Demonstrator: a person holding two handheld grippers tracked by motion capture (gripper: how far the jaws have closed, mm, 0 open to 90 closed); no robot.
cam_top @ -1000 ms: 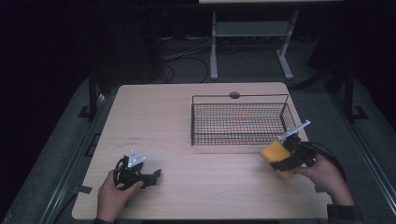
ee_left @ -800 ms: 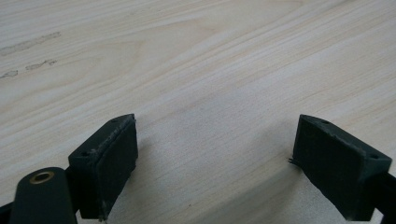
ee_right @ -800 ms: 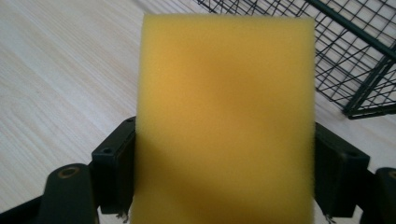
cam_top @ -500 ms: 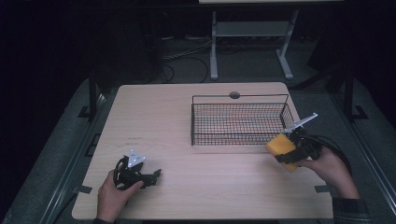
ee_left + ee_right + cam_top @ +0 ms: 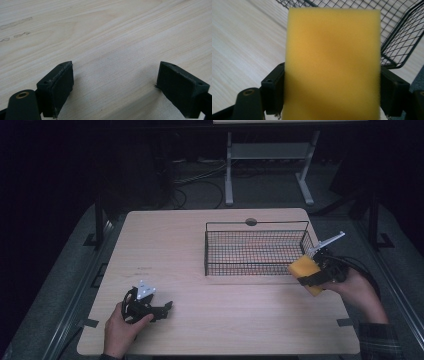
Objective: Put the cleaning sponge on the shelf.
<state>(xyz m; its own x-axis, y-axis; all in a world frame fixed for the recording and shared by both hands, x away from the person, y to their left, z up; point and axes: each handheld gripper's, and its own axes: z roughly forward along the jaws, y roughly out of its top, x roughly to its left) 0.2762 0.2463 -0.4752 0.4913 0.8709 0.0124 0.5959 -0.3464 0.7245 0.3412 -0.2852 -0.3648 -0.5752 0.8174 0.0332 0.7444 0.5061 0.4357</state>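
Observation:
A yellow sponge (image 5: 306, 273) is held off the table beside the right front corner of the black wire basket (image 5: 255, 251). My right gripper (image 5: 313, 276) is shut on it; in the right gripper view the sponge (image 5: 333, 65) fills the space between both jaws, with the basket (image 5: 402, 42) behind it at upper right. My left gripper (image 5: 162, 308) rests low over the table near the front left, held by a hand. In the left gripper view its jaws stand wide apart over bare wood, so the left gripper (image 5: 115, 87) is open and holds nothing.
The light wooden table (image 5: 170, 245) has a round cable hole (image 5: 251, 222) at its back edge behind the basket. A white metal stand (image 5: 267, 155) and cables lie on the dark floor beyond the table.
My right gripper has lifted the sponge and carried it a little up and back toward the basket's right front corner. The left gripper has stayed in place.

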